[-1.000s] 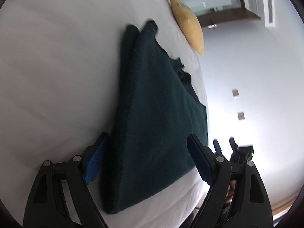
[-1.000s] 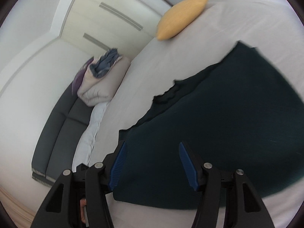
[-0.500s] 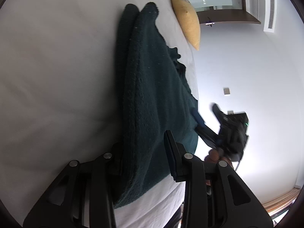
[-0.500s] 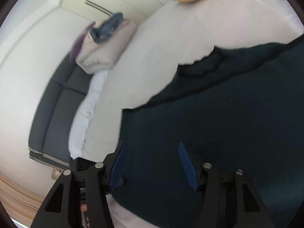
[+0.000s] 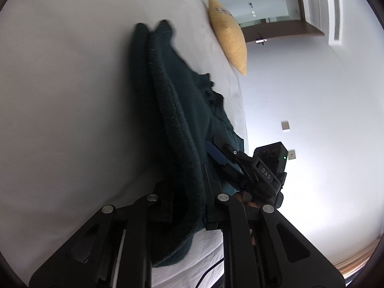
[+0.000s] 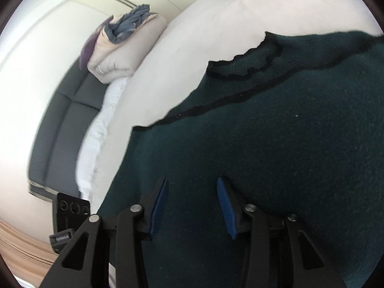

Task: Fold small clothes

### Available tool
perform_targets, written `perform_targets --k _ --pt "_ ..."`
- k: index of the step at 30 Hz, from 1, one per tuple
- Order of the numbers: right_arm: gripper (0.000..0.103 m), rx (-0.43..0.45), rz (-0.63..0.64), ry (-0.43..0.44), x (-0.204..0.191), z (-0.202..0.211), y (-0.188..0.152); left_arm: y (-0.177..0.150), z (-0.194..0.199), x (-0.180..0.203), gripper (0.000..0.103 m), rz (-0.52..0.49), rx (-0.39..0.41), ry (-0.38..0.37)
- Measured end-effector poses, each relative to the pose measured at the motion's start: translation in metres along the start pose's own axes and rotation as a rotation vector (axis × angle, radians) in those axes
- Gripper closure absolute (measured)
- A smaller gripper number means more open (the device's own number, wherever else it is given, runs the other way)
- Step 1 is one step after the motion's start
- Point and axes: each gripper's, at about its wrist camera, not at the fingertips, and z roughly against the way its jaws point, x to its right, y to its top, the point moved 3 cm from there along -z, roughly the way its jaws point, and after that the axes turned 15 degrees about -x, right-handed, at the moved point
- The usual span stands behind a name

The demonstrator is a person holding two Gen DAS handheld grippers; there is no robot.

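Nearest, we record the left gripper, its jaws just drawn in and clamped tight on a thick fold at the near edge of the dark green sweater, the bunched knit squeezed between the fingers. The right gripper sits low over the sweater's near right part; its jaws have been narrowing but stand partly apart, blue pads clear of the knit between them. The sweater lies on the white bed, stretching away from us, its ribbed hem wavy at the right edge. Farther off we note a yellow cushion, and right of the bed a grey sofa bearing a folded beige duvet.
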Motion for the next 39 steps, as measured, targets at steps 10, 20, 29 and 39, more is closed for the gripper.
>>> perform_targets --k 10,20,29,39 --pt "0.026 0.094 -0.076 0.283 0.042 0.088 0.015 0.011 -0.106 0.134 0.089 -0.221 -0.1 0.06" --pt "0.025 0.099 -0.107 0.273 0.075 0.104 0.007 -0.017 -0.19 0.135 0.089 -0.313 -0.166 0.236" --pt "0.075 0.006 -0.047 -0.012 0.053 0.075 0.037 -0.03 -0.192 0.153 0.089 -0.37 -0.158 0.3" --pt "0.087 0.022 0.012 -0.138 0.064 0.108 0.035 -0.03 -0.186 0.169 0.089 -0.368 -0.194 0.233"
